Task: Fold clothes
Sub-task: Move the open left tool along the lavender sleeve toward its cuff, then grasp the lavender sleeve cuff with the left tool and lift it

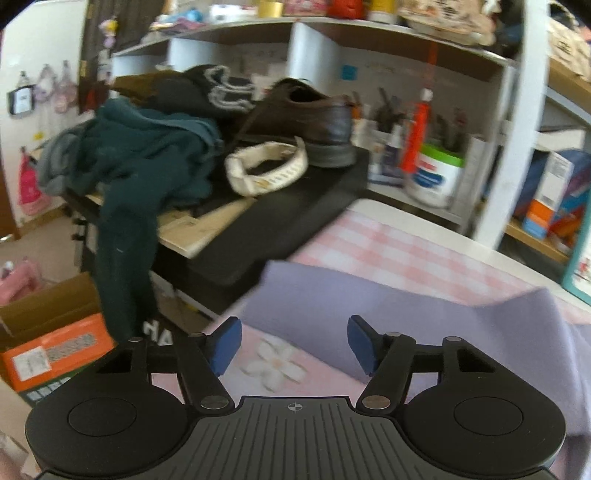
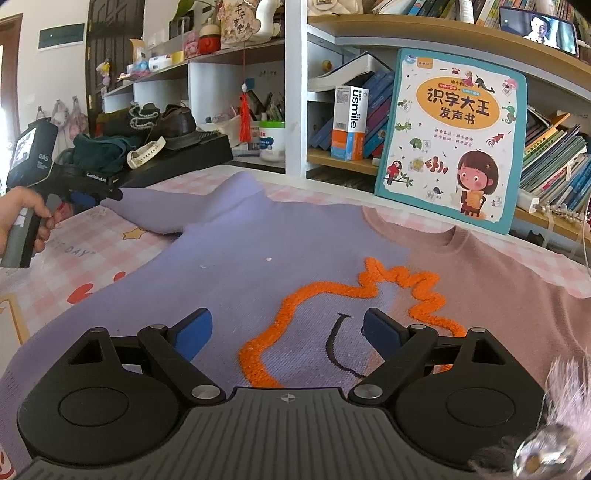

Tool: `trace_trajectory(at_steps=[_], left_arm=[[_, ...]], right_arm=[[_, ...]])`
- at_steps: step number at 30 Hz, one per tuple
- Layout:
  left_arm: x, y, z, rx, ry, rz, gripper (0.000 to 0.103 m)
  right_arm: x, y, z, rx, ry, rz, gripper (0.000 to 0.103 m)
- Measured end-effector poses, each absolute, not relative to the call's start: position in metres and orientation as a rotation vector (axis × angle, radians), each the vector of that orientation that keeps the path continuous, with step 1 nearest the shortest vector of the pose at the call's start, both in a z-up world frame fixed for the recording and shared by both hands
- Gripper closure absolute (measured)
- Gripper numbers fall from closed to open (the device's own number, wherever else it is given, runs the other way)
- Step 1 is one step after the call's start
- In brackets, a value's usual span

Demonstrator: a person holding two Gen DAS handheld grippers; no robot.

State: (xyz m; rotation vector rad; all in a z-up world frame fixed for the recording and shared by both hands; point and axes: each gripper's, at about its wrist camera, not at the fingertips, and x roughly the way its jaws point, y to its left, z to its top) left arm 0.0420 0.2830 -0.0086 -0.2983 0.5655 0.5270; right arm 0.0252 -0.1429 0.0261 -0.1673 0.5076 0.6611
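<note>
1. Here's the sweater [image 2: 258, 258], spread flat on the pink checked cloth [image 2: 92, 236] that covers the table, lilac on the left side and dusty pink on the right, neck pointing to the far edge.
2. Right gripper [image 2: 286, 332] hangs low over the sweater's near middle, blue pads [image 2: 194, 334] spread wide, nothing between them. Straight under it runs the fuzzy orange outline [image 2: 314, 291] stitched on the chest, with a thin dark curved line inside.
3. Over on the far left, the left gripper [image 2: 99, 194] sits at the tip of the lilac sleeve [image 2: 177, 206], which reaches out toward the table's left edge. A hand [image 2: 22, 218] grips its handle.
4. From the left gripper's own camera, the tongs [image 1: 293, 343] stand wide apart, empty, with the sleeve [image 1: 332, 306] lying just ahead and under them on the pink cloth [image 1: 388, 243]. That view is blurred.
5. Beyond the sleeve, a dark green garment [image 1: 140, 158] slumps over the side table on the left, a brown shoe [image 1: 306, 114] and a white band [image 1: 266, 170] next to it.
6. At the far right, a picture book [image 2: 450, 140] leans upright against the bookshelf [image 2: 369, 33], just behind the sweater's collar.
</note>
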Motion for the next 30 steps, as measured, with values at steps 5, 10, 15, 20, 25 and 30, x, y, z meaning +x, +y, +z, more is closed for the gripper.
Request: trace_trajectory(at_steps=[5, 10, 15, 20, 25, 30], left_arm=[[0.047, 0.296, -0.013, -0.312, 0.572, 0.534, 0.041], [0.05, 0.292, -0.014, -0.321, 0.565, 0.477, 0.067], [0.052, 0.283, -0.015, -0.354, 0.556, 0.4, 0.068], [0.059, 0.279, -0.016, -0.365, 0.551, 0.404, 0.061], [0.07, 0.263, -0.017, -0.222, 0.591, 0.425, 0.058], [0.073, 0.268, -0.017, -0.215, 0.595, 0.44, 0.057]], right_arm=[[0.026, -0.142, 0.025, -0.17, 0.513, 0.664, 0.014], [0.026, -0.141, 0.025, -0.172, 0.518, 0.661, 0.014], [0.027, -0.14, 0.024, -0.179, 0.525, 0.661, 0.014], [0.026, -0.14, 0.024, -0.184, 0.52, 0.661, 0.014], [0.025, -0.14, 0.024, -0.188, 0.514, 0.661, 0.014], [0.024, -0.138, 0.024, -0.198, 0.51, 0.666, 0.014]])
